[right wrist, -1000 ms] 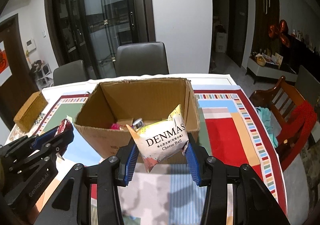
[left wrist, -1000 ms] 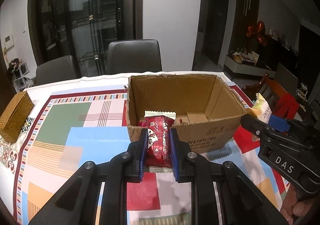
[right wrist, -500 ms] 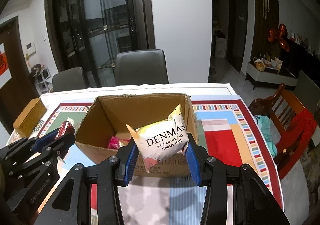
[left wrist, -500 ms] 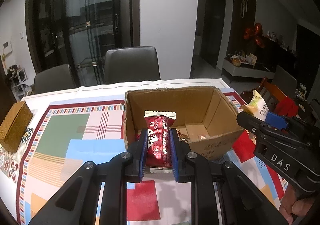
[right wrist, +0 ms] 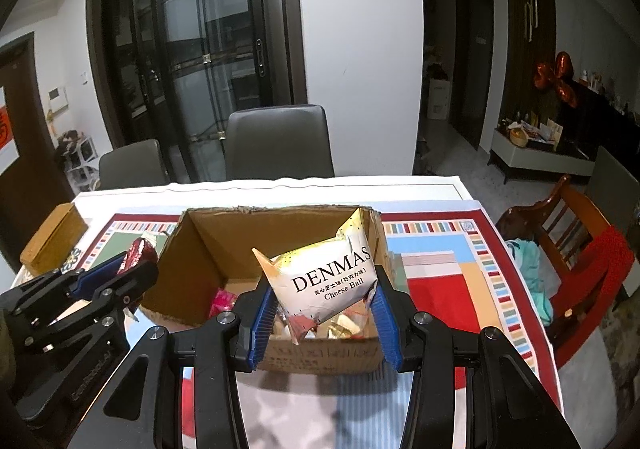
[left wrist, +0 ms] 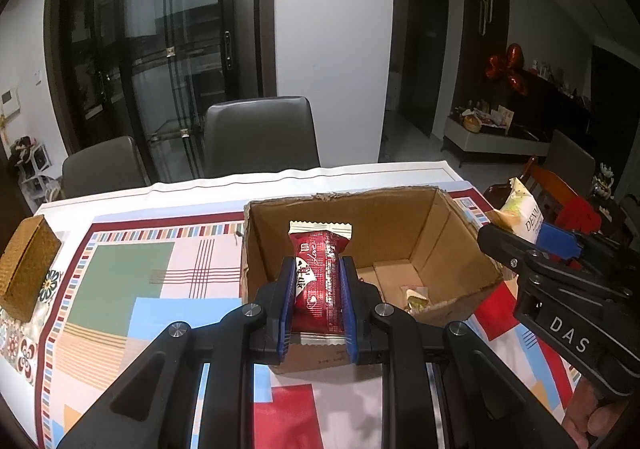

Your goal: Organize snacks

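Observation:
My left gripper (left wrist: 317, 281) is shut on a red snack bar (left wrist: 319, 281) with white crimped ends, held above the near wall of an open cardboard box (left wrist: 460, 241). My right gripper (right wrist: 322, 301) is shut on a white and gold Denmas cheese ball packet (right wrist: 326, 281), also over the near wall of the box (right wrist: 192, 249). A few small wrapped snacks (left wrist: 416, 295) lie on the box floor; a pink one (right wrist: 222, 299) shows in the right wrist view. Each gripper appears in the other's view: the right one (left wrist: 532, 245), the left one (right wrist: 116, 273).
The box stands on a table with a colourful patchwork cloth (left wrist: 132, 281). A woven tan box (left wrist: 26, 269) sits at the table's left edge. Grey chairs (left wrist: 260, 137) stand behind the table, a wooden chair with red cloth (right wrist: 580, 249) to the right.
Both grippers have risen and moved forward toward the box with their snacks, so more of the box's inside shows. Neither grip has changed.

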`<state>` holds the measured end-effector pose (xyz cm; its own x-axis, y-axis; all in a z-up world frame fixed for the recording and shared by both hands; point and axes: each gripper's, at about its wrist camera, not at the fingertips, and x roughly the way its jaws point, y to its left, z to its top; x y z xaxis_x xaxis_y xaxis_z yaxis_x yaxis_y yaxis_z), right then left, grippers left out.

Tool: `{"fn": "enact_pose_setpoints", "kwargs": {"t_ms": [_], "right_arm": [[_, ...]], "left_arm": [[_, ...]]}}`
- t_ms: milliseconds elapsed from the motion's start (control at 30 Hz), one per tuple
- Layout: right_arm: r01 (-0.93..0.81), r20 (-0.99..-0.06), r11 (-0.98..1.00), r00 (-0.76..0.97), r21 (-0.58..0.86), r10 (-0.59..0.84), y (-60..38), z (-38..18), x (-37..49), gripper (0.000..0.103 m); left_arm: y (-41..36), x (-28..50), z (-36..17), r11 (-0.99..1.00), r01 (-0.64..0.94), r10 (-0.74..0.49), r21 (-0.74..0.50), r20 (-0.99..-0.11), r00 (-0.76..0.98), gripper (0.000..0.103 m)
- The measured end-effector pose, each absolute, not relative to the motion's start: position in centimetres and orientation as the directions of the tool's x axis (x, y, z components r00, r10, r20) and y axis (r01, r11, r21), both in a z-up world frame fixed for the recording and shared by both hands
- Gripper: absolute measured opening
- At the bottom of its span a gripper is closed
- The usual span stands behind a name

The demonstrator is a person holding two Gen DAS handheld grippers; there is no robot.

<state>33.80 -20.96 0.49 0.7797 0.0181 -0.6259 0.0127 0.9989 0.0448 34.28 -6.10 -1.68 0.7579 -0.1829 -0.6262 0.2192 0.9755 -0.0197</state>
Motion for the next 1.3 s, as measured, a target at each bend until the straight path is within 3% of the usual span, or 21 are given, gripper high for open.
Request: {"fn": "enact_pose_setpoints", "kwargs": {"t_ms": [1067, 1133, 1167, 1233, 1300], "right_arm": [[-0.012, -0.666, 1.0, 0.746, 0.01, 0.016, -19.6, -0.9, 38.2, 0.048], [-0.012, -0.667, 1.0, 0.745, 0.006, 0.013, -19.6, -0.9, 38.3, 0.051], [-0.011, -0.667, 1.0, 0.745, 0.006, 0.012, -19.6, -0.9, 38.3, 0.056], [-0.007, -0.665, 1.0, 0.747, 0.001, 0.006, -19.6, -0.8, 38.3, 0.065], [0.005, -0.661, 1.0, 0.75, -0.013, -0.012, -19.6, -0.7, 38.3, 0.079]], "left_arm": [[-6.0, 38.7, -3.8, 0.976, 0.215, -0.175, -0.024, -0.669, 0.722, 0.023], [-6.0, 38.7, -3.7, 0.976, 0.215, -0.173, -0.019, -0.666, 0.726, 0.026], [-6.0, 38.7, -3.6, 0.976, 0.215, -0.171, -0.016, -0.665, 0.727, 0.029], [-5.8, 38.6, -3.4, 0.978, 0.207, -0.163, -0.012, -0.657, 0.736, 0.046], [-5.6, 38.3, -3.3, 0.981, 0.194, -0.148, 0.0, -0.646, 0.749, 0.049]]}}
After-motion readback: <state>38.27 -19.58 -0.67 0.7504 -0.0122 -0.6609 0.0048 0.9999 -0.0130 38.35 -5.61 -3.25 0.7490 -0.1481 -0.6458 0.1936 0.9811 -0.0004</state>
